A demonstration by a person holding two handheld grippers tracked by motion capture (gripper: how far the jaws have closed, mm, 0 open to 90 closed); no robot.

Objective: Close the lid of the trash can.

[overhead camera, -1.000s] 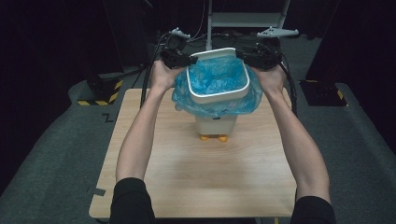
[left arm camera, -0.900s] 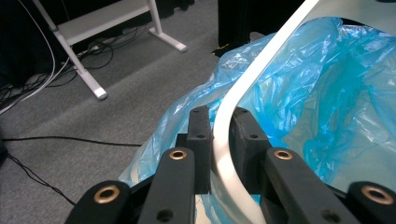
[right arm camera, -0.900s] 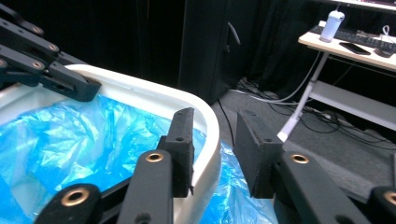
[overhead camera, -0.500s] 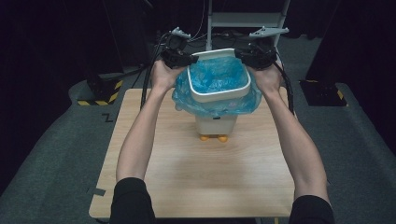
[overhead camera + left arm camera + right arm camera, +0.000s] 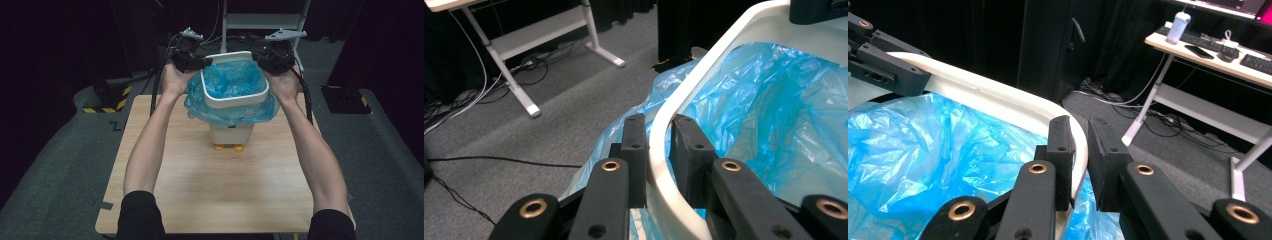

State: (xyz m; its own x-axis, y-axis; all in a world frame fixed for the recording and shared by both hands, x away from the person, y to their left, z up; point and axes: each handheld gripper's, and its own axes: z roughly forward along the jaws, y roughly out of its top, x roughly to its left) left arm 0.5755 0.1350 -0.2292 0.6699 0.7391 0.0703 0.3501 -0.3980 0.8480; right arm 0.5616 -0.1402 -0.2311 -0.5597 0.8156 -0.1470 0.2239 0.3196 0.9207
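A white plastic rim ring [image 5: 234, 98], held above the white bin [image 5: 230, 133] near the counter's [image 5: 210, 200] far edge, sits over a blue plastic bag liner [image 5: 227, 112]. The left gripper [image 5: 659, 140] clamps the ring's left side; the right gripper [image 5: 1079, 145], whose fingers have just been closing, clamps its right side.
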